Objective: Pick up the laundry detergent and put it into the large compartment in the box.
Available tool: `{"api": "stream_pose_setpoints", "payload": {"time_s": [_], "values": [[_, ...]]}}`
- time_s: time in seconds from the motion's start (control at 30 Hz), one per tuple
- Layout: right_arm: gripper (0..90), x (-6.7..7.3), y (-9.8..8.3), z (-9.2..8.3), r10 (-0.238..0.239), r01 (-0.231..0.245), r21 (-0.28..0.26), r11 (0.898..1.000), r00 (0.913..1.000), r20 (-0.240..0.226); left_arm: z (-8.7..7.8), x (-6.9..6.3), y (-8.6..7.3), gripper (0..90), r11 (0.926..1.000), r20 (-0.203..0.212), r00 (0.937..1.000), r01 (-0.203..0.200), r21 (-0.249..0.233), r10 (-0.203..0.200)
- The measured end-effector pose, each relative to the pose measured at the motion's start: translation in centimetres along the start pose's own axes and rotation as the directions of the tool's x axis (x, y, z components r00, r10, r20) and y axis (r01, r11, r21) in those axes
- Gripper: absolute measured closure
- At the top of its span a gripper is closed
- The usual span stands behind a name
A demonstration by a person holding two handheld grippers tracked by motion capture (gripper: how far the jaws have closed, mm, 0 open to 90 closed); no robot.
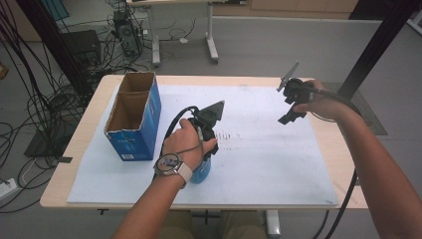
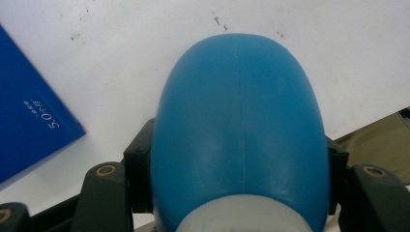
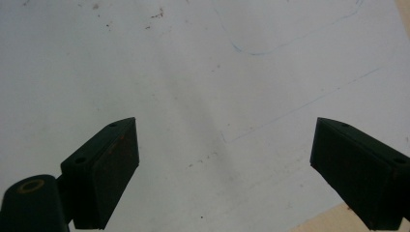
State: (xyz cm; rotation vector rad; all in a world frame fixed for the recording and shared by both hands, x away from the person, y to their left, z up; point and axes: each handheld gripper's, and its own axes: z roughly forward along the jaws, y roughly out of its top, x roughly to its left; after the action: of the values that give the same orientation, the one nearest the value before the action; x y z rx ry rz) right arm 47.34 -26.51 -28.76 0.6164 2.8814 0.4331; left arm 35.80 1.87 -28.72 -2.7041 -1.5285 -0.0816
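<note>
While the left gripper [image 2: 239, 193] clamped its jaws on both sides of a blue bottle [image 2: 239, 135], that bottle stood at the near side of the white mat [image 1: 268, 164], just right of a blue cardboard box [image 1: 137, 117]. Well apart, the right gripper [image 3: 225, 164] hung over bare mat with its jaws wide open, holding nothing.

Legible text: one item. Blue box [image 2: 29, 130], left gripper view, at 9 o'clock: white print reading "5.0" plus small chars, too small to read. High view: same box [image 1: 142, 127] carries a white label patch low on its front face, illegible. No other readable marks on the tabletop.
</note>
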Motion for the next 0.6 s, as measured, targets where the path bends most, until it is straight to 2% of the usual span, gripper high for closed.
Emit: {"api": "stream_pose_setpoints", "payload": {"time_s": [0.6], "values": [[9.8, -0.01, -0.09, -0.10, 0.002, -0.002, -0.001, 1.000, 1.0000, 0.001, 0.00, -0.03, -0.07, 38.1, 1.0000, -0.001, 1.0000, -0.001, -0.003, 0.001]]}}
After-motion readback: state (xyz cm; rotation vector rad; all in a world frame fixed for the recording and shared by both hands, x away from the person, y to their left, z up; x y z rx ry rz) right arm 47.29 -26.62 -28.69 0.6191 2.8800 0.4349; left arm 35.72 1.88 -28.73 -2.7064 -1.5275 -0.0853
